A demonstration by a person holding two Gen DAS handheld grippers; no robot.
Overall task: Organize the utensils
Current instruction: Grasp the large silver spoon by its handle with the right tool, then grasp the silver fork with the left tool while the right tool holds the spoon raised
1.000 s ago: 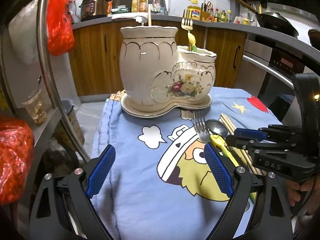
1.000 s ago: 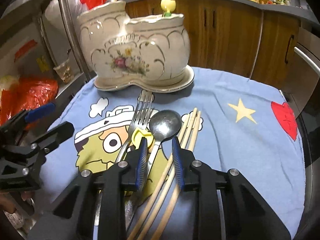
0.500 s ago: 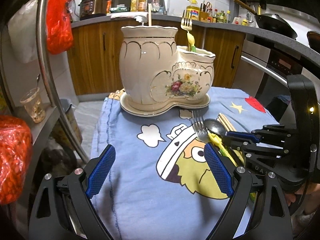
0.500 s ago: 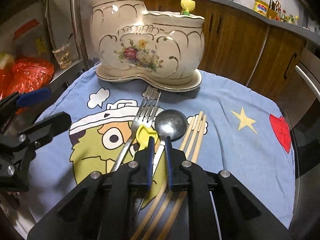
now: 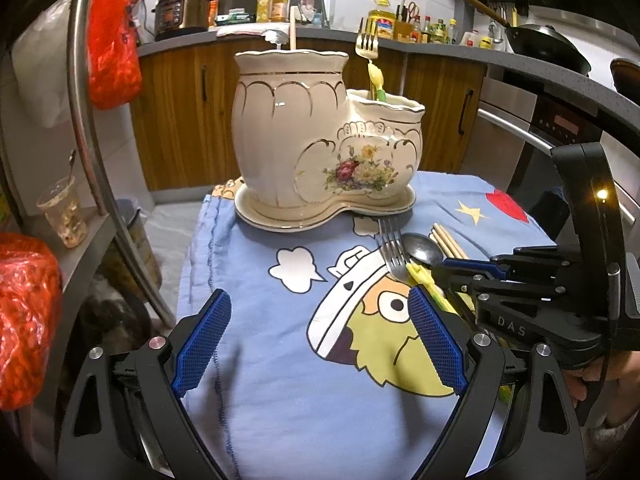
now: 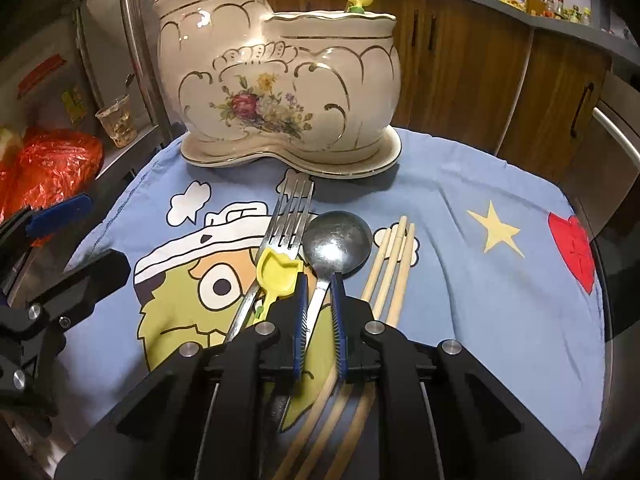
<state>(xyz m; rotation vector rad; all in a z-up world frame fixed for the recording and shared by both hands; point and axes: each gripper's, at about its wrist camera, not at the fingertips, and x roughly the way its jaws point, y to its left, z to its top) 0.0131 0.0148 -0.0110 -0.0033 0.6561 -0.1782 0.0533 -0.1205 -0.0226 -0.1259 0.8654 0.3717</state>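
A cream ceramic utensil holder [image 6: 276, 80] with two compartments stands on its saucer at the back of the blue cartoon cloth [image 6: 480, 280]. A fork with a yellow handle stands in its lower compartment [image 5: 370, 60]. On the cloth lie a metal fork [image 6: 286, 224], a yellow-handled utensil [image 6: 276, 272], a metal spoon [image 6: 336, 242] and several wooden chopsticks [image 6: 394, 256]. My right gripper [image 6: 319, 284] is shut on the spoon's handle just behind the bowl. My left gripper [image 5: 316, 340] is open and empty above the cloth's left part.
A metal rack post [image 5: 92, 120] and shelves with red bags [image 5: 24, 320] and a plastic cup [image 5: 66, 212] stand at the left. Wooden cabinets [image 6: 480, 60] and an oven [image 5: 560, 128] are behind the table.
My right gripper has moved forward and closed its fingers on the spoon's handle. The left gripper has hardly moved.
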